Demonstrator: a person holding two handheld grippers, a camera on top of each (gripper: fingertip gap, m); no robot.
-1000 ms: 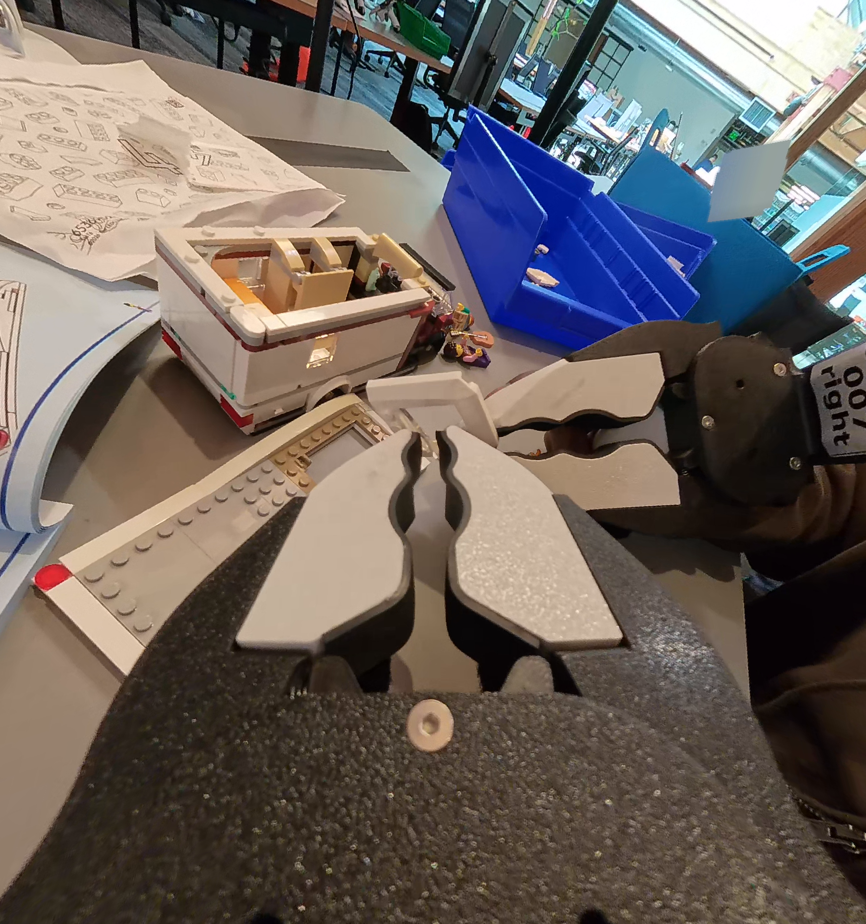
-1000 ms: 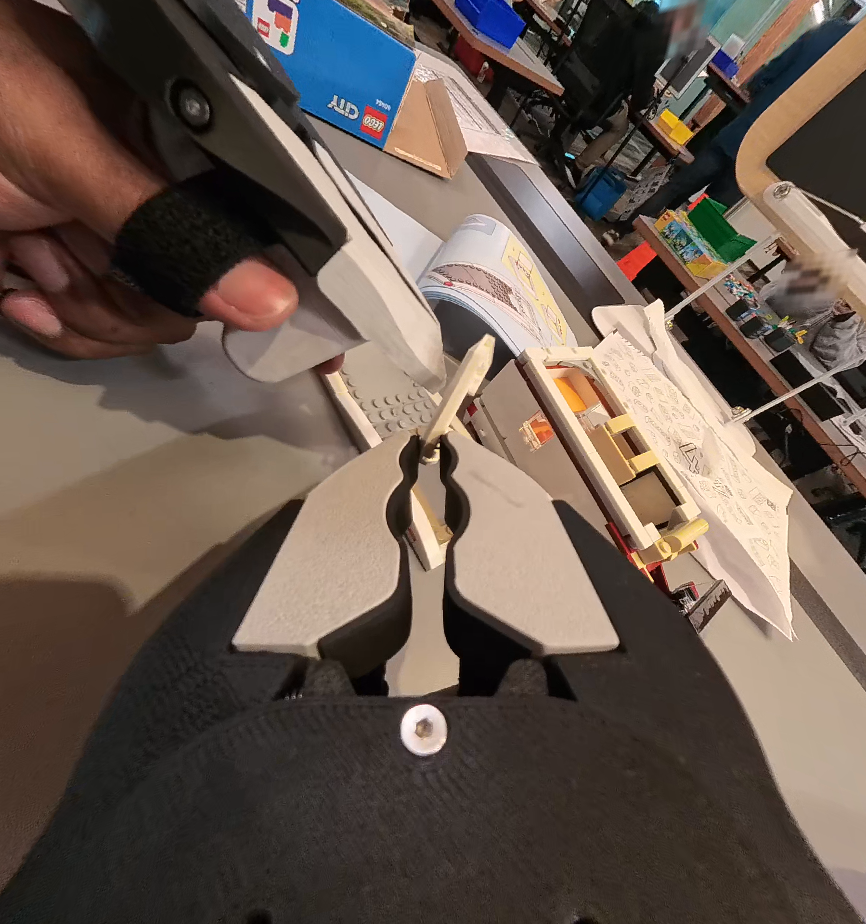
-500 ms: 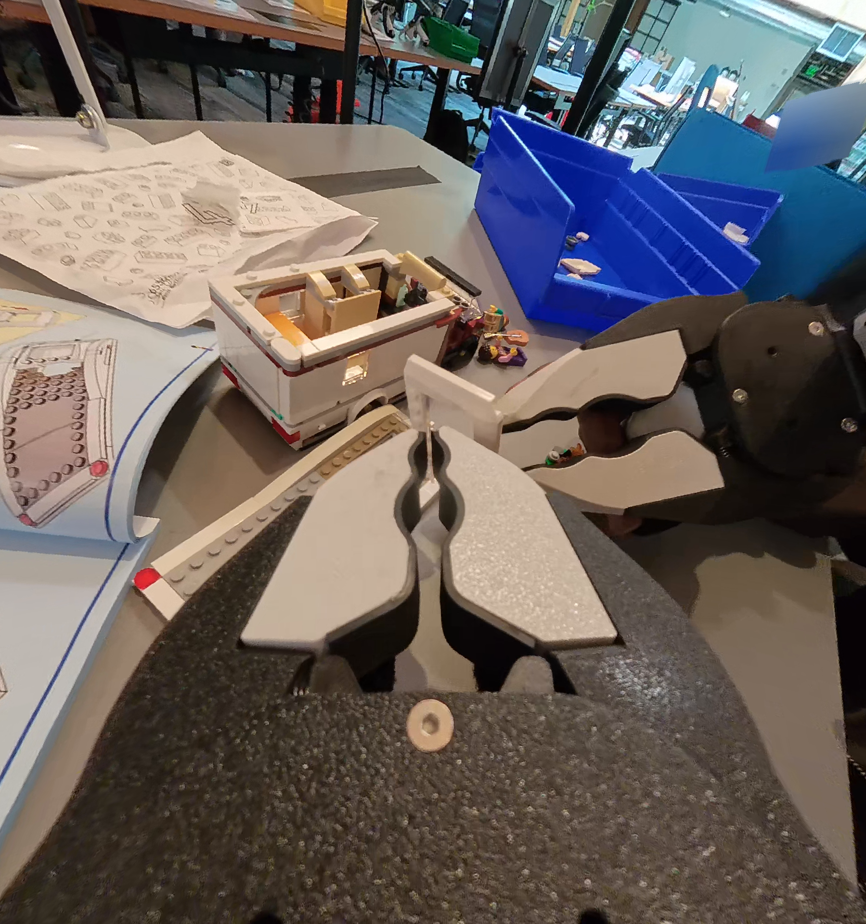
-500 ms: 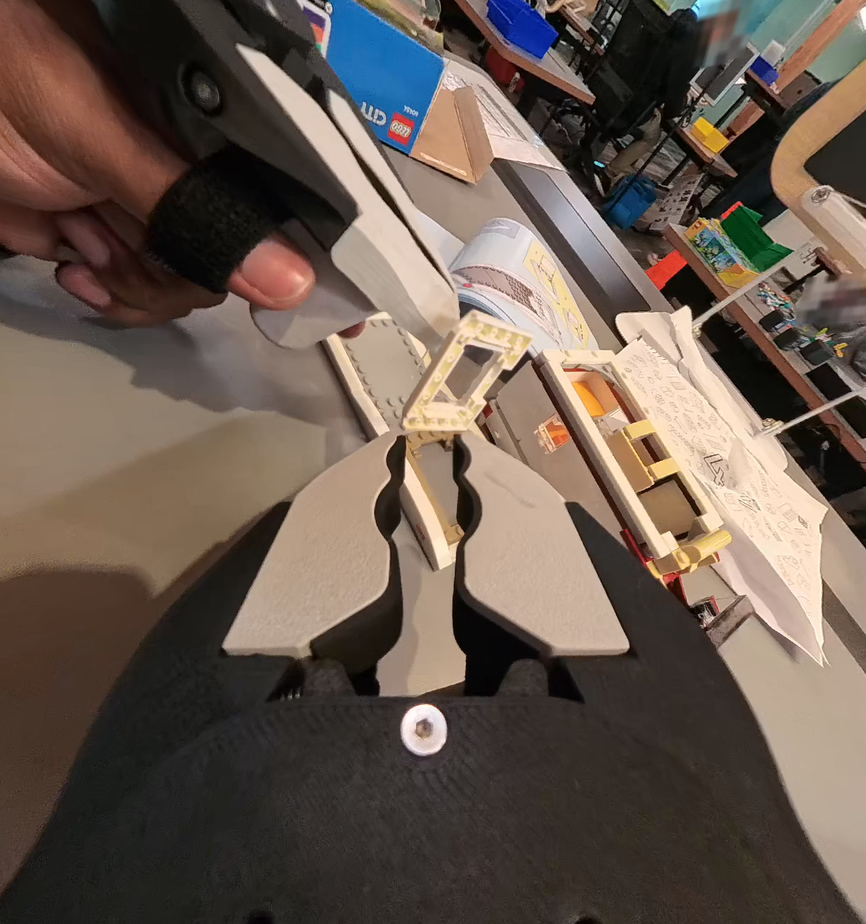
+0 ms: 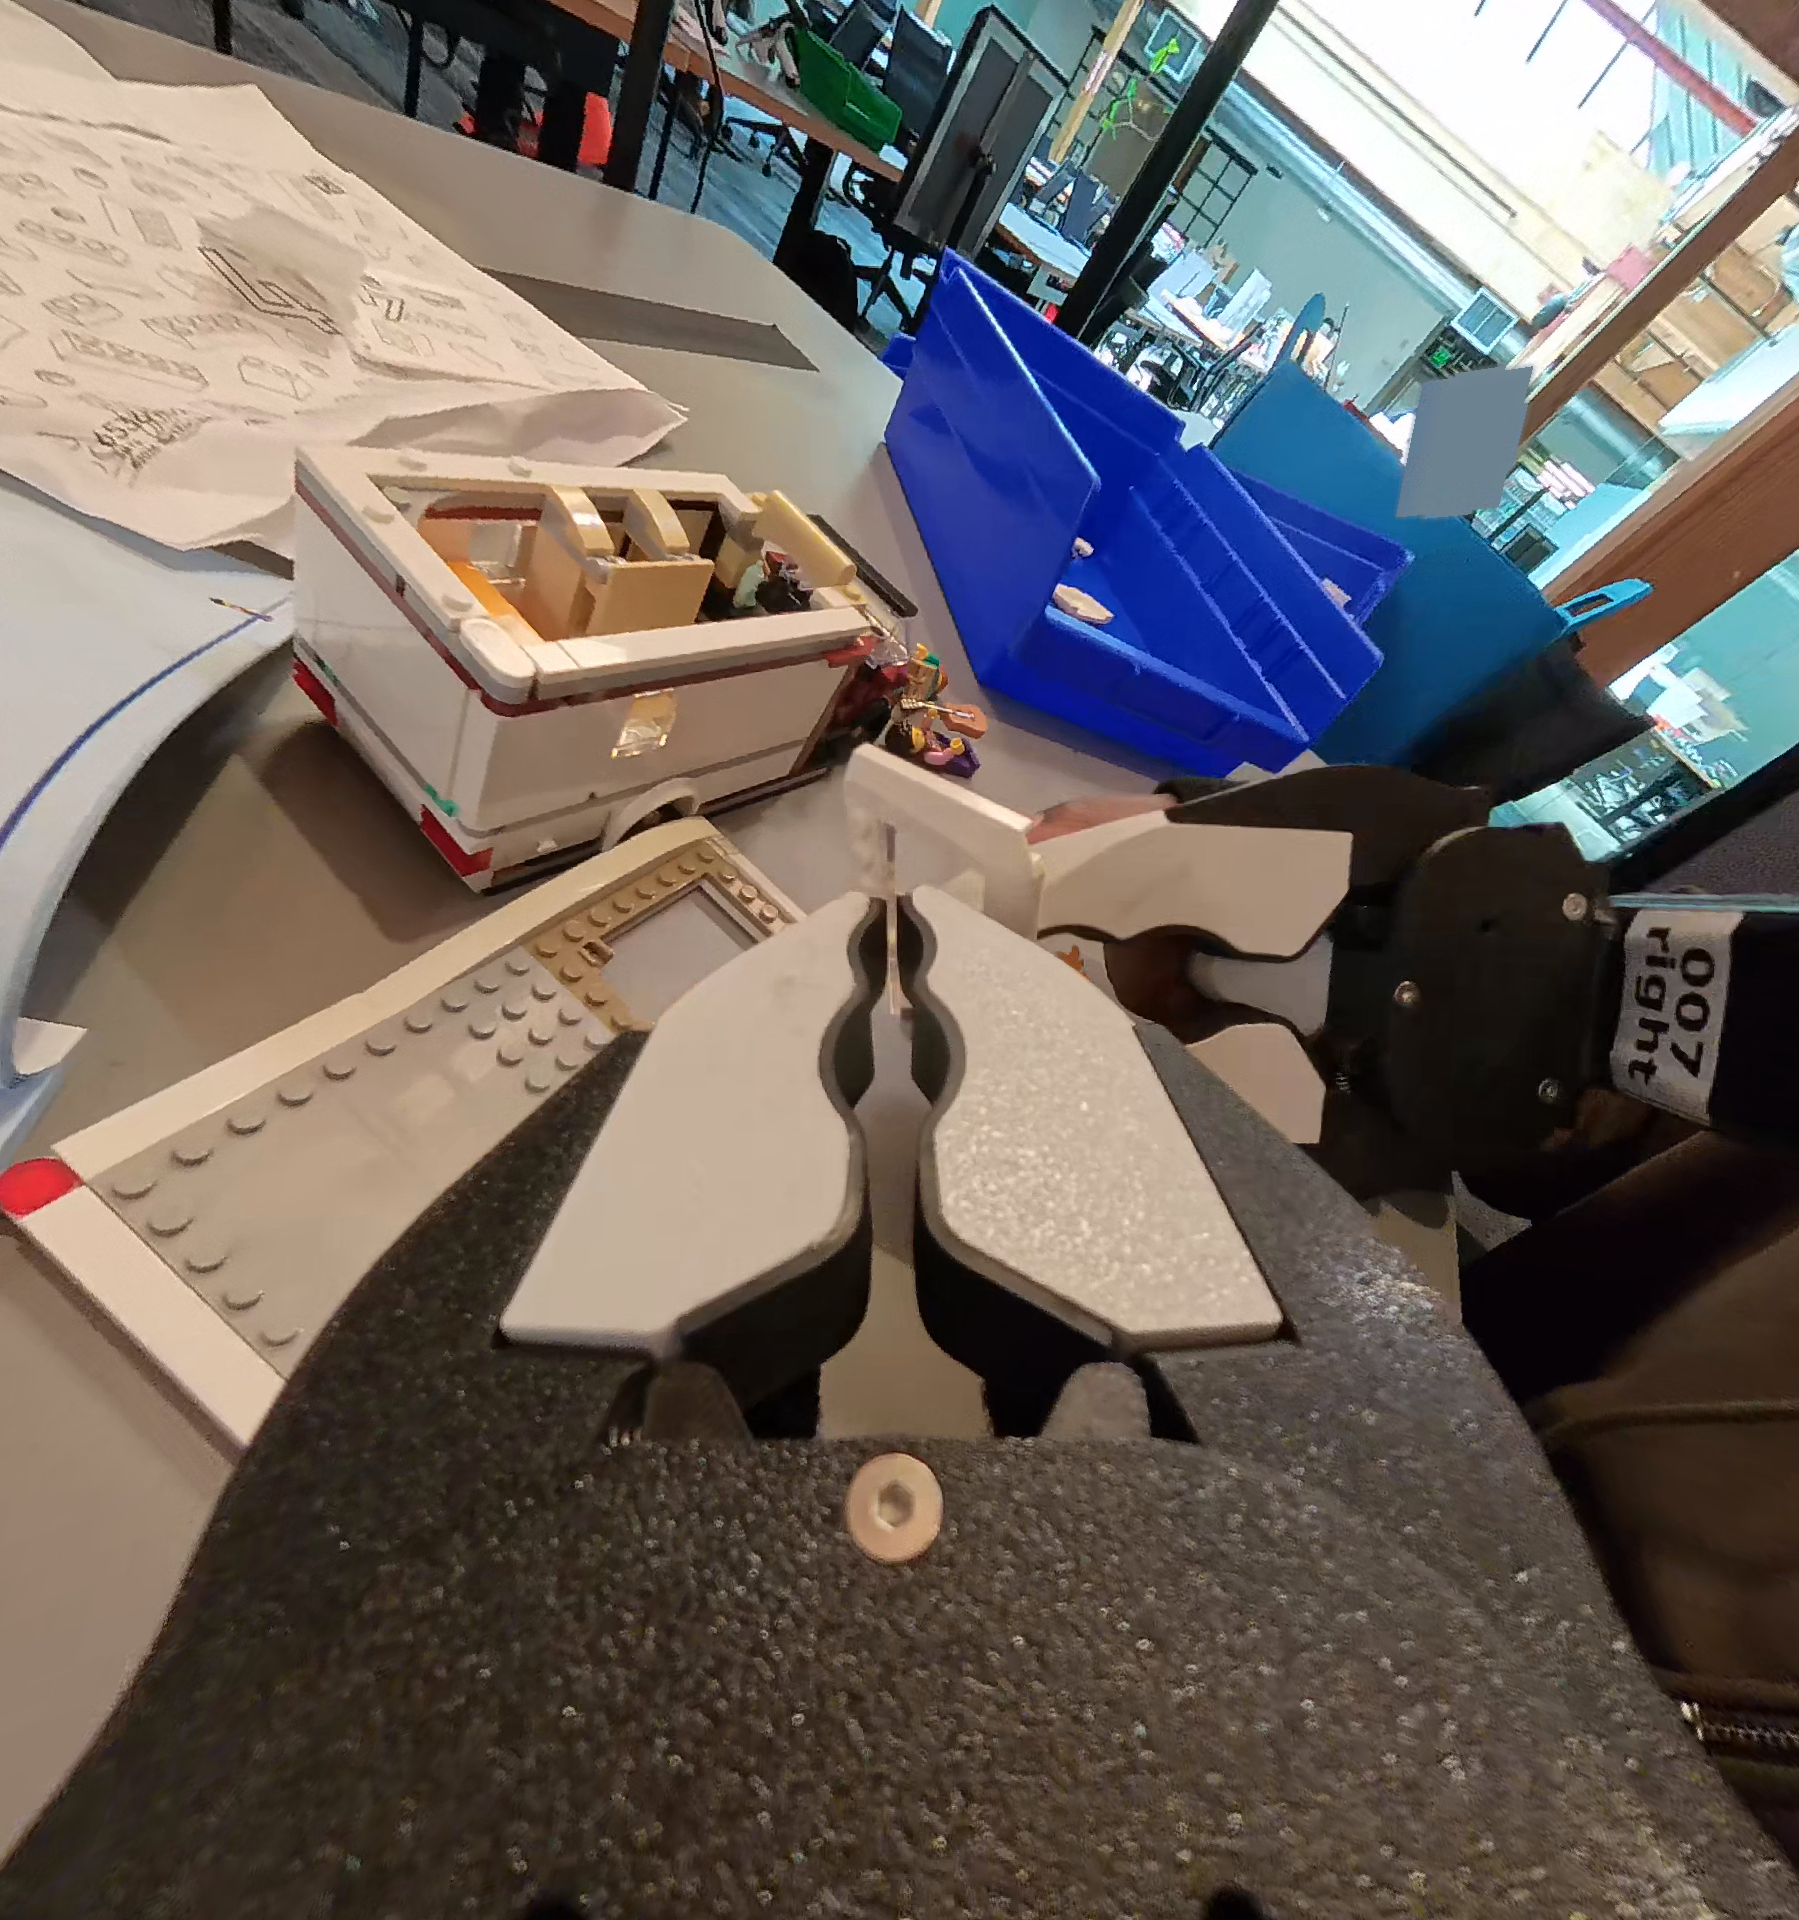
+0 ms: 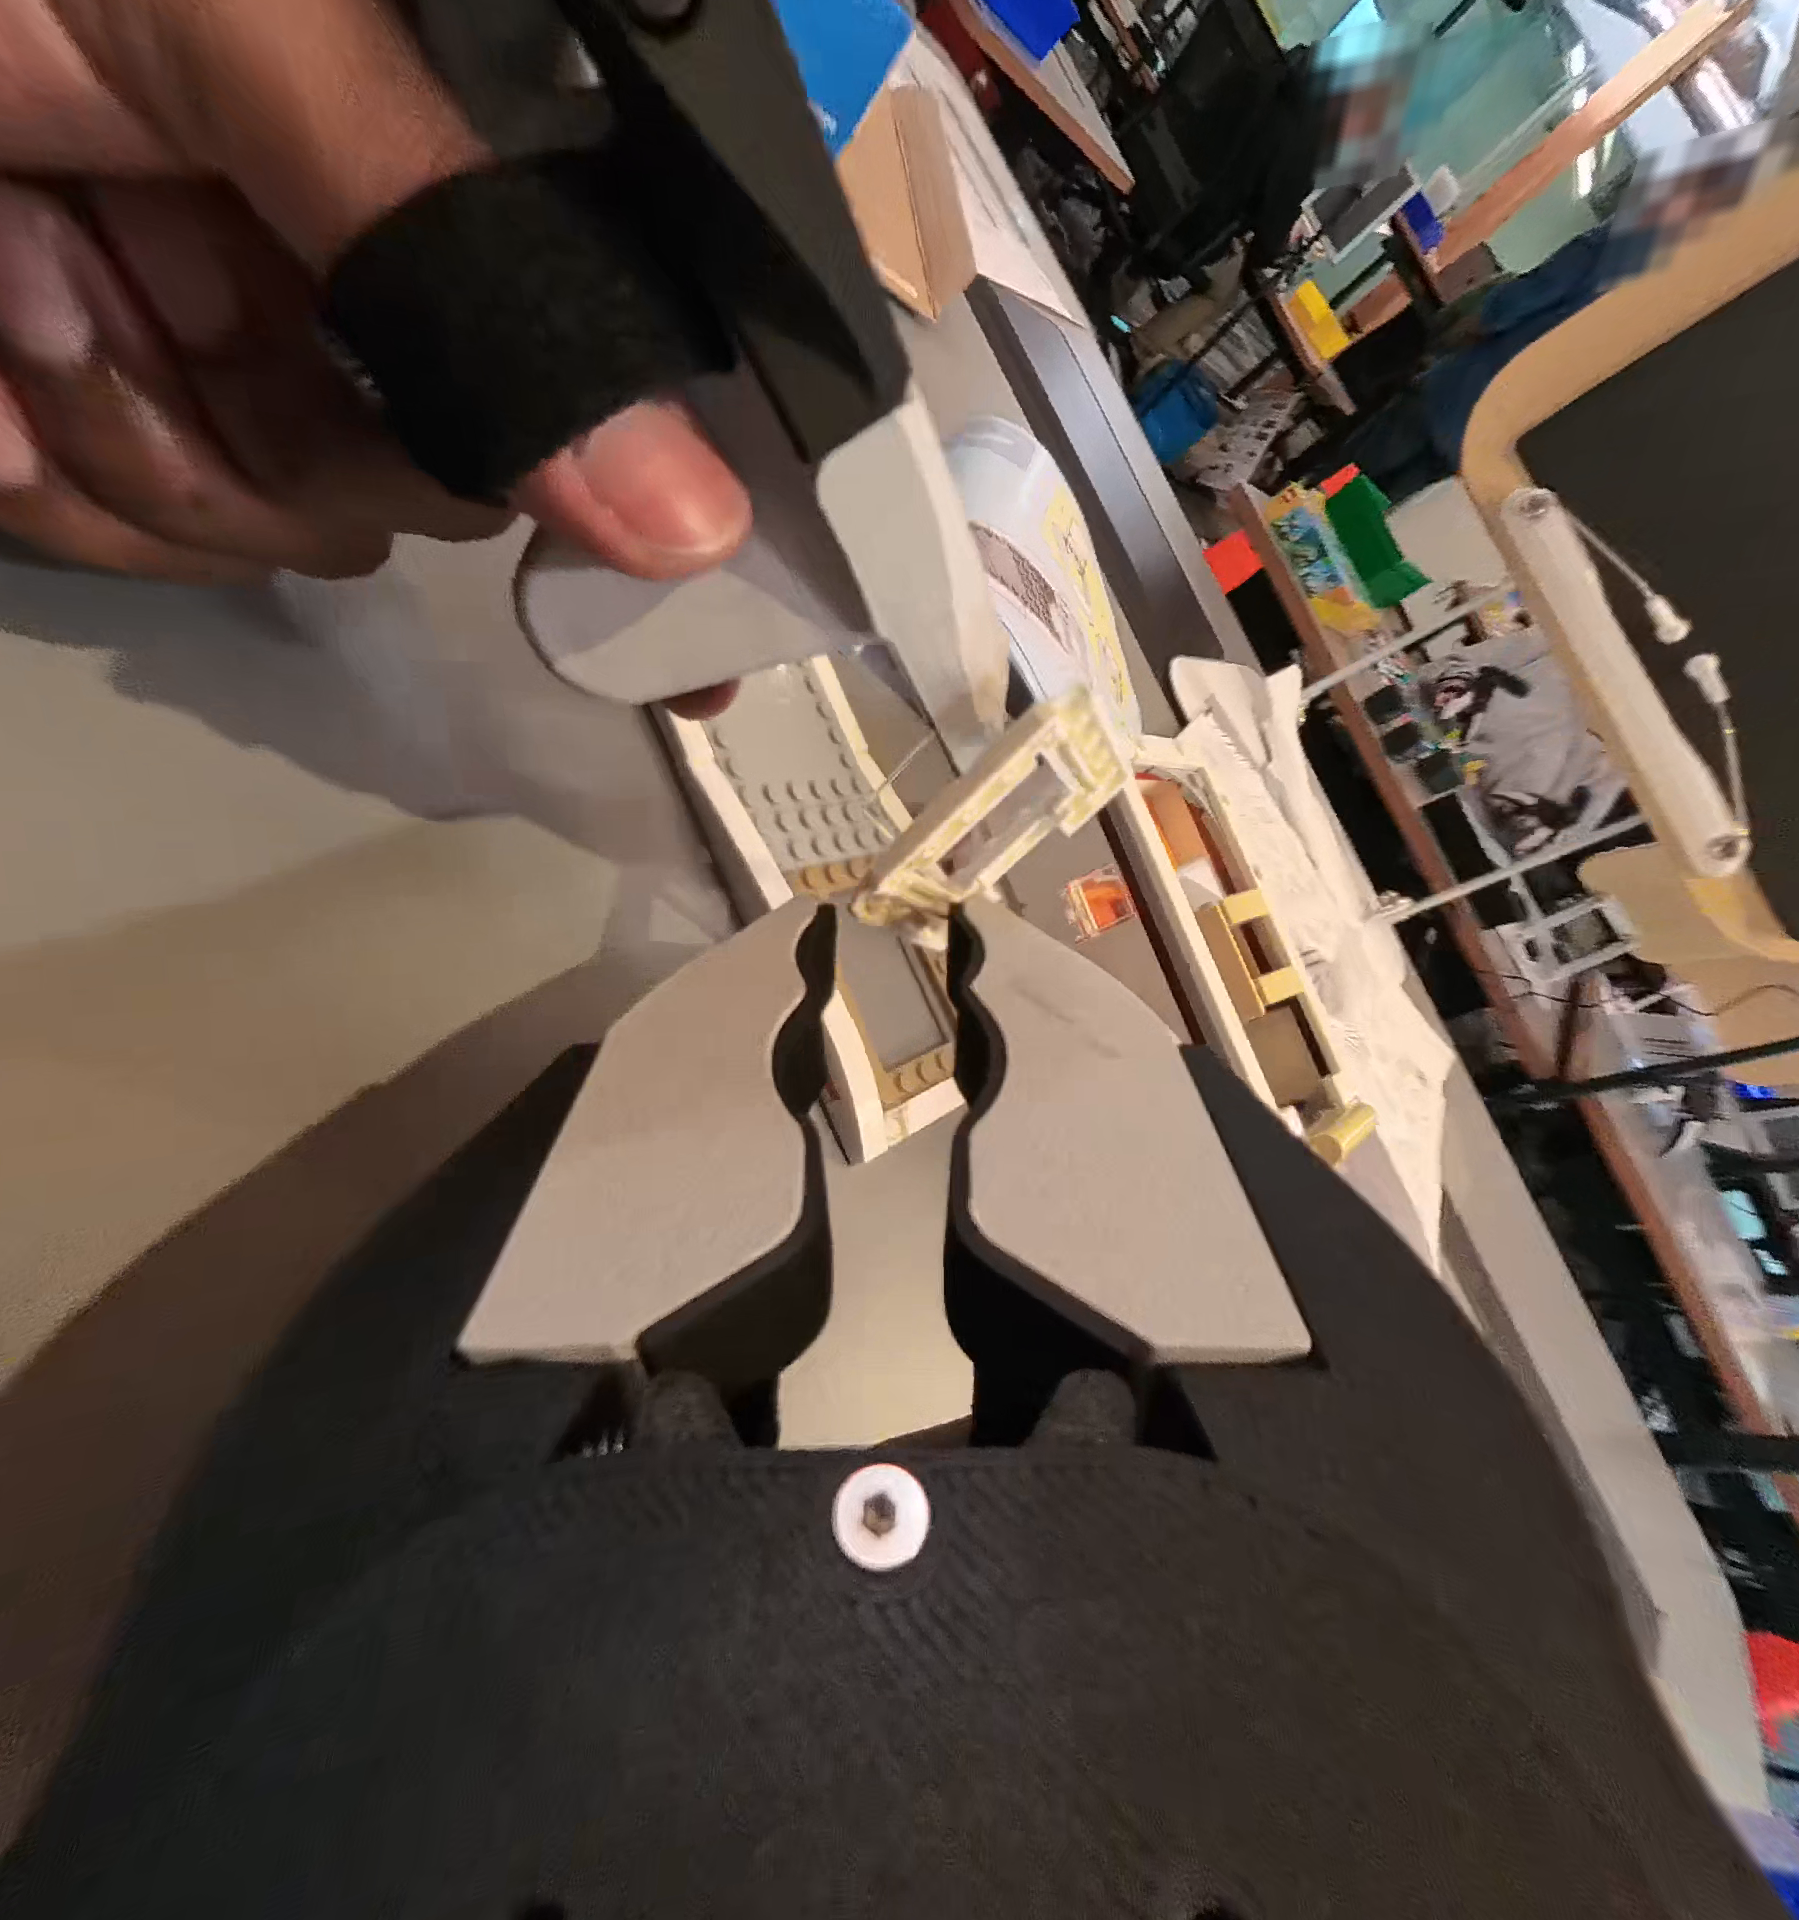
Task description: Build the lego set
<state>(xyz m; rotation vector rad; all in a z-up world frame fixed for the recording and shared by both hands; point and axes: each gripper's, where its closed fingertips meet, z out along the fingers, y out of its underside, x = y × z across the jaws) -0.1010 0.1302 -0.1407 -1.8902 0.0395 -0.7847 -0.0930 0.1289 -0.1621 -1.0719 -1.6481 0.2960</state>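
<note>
A grey tabletop (image 5: 251, 894) fills the foreground. At twelve o'clock stand further desks (image 5: 770, 73), black office chairs (image 5: 916, 42) and a dark post (image 5: 1155, 156). At two o'clock, bright daylight falls through tall windows (image 5: 1446, 94) framed in wooden beams (image 5: 1705, 218).

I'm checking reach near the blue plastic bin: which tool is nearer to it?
Right. The right tool, holding the white window frame piece, sits just in front of the blue plastic bin. The left tool, pinching a thin clear pane, is farther back.
</note>
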